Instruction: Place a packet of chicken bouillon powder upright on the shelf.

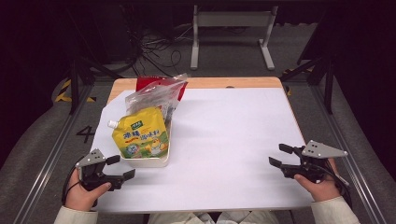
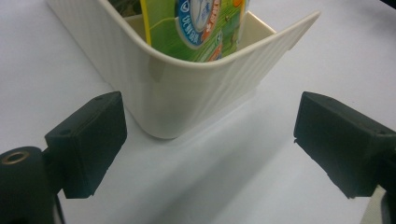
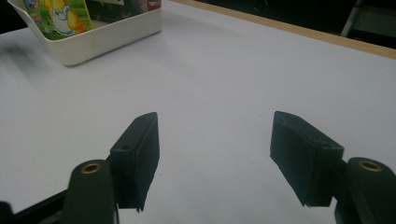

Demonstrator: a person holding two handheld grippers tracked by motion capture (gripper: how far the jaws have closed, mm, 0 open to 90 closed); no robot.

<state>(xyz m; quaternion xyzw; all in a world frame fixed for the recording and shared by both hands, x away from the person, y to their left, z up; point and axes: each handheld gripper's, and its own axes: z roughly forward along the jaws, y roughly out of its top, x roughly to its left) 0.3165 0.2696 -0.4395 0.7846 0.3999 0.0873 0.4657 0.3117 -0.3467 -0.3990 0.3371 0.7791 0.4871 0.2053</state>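
Observation:
A cream plastic bin (image 1: 148,161) sits at the table's left, holding a yellow-green spouted pouch (image 1: 140,134) and a clear bag (image 1: 156,95) with a red pack behind it. My left gripper (image 1: 120,167) is open just in front of the bin's near left corner; in the left gripper view that rounded corner of the bin (image 2: 177,84) stands between and beyond the jaws, untouched, with the pouch (image 2: 205,28) inside. My right gripper (image 1: 280,155) is open over the bare white sheet near the right edge; the bin (image 3: 100,37) and the pouch (image 3: 58,16) lie far off at upper left.
A white sheet (image 1: 224,135) covers most of the wooden table (image 1: 243,82). Black frame rails run along both sides of the table. Cables and a white stand (image 1: 231,28) lie on the floor beyond the far edge.

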